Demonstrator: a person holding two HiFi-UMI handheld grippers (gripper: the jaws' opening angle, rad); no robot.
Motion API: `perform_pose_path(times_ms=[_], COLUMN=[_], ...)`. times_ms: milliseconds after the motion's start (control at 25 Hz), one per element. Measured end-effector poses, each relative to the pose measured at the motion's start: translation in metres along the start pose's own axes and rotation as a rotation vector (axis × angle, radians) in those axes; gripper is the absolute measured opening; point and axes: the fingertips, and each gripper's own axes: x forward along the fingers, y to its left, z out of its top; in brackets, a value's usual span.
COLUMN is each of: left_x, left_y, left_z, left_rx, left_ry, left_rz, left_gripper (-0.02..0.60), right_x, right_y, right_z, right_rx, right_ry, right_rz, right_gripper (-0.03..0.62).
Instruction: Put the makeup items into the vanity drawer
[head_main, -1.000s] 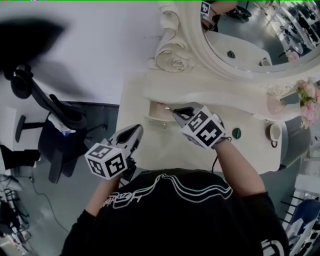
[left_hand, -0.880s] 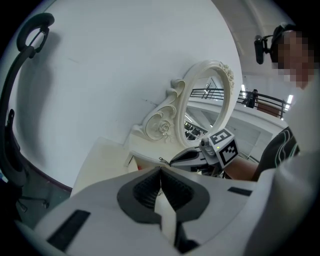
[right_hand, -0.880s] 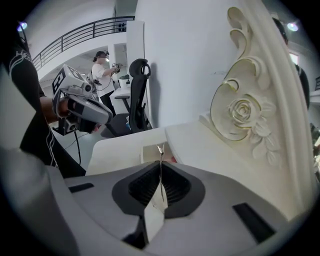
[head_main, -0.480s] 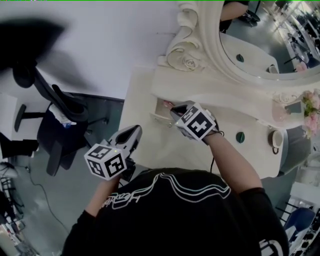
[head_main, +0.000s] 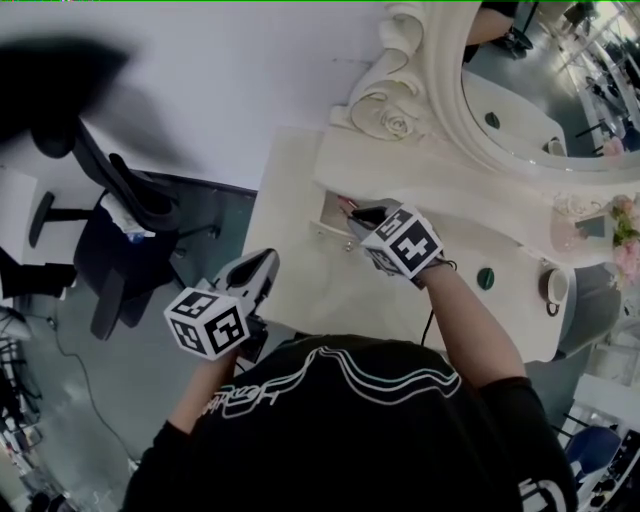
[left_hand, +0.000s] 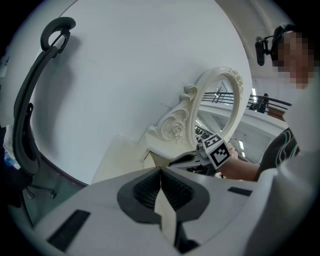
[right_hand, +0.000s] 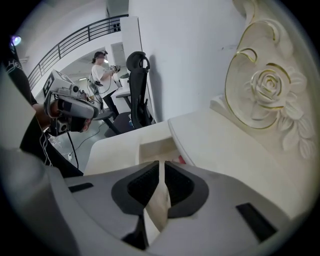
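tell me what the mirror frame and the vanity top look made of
Mirror frame: cream, carved rose and scrolls with thin gold edging; likely painted wood or moulded resin. Vanity top: smooth, plain cream, faintly glossy; probably lacquered wood or board.

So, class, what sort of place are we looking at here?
Probably a lab or open workspace with a bedroom corner staged in it: an ornate white vanity table with an oval mirror stands beside an office chair, and a railed gallery shows beyond.
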Motion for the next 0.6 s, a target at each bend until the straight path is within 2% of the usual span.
perform_pose_path(times_ms=[80,160,320,600], left_x=[-0.001,0.0,0.003,0.016], left_y=[0.001,0.001,-0.003,-0.019], left_z=[0.0,-0.001,-0.001,0.001], left_rx=[-0.001,-0.001,0.005,0.035], left_ry=[0.001,0.001,0.006,0.028], left_rz=[0.001,-0.002,-0.015,-0.07], left_gripper=[0.023,0.023,0.023,0.023], right_x=[-0.003,-0.006,-0.013,-0.04], right_y=[0.001,0.002,0.007,0.004], right_z=[0.002,0.003,0.006,0.003], right_rx=[0.007,0.006,0.012,0.034], right_ry=[-0.013,-0.029,-0.062,-0.117], right_rz=[0.008,0.01,0.013,-0.036], right_gripper=[0.05,0.116,0.141,0.157])
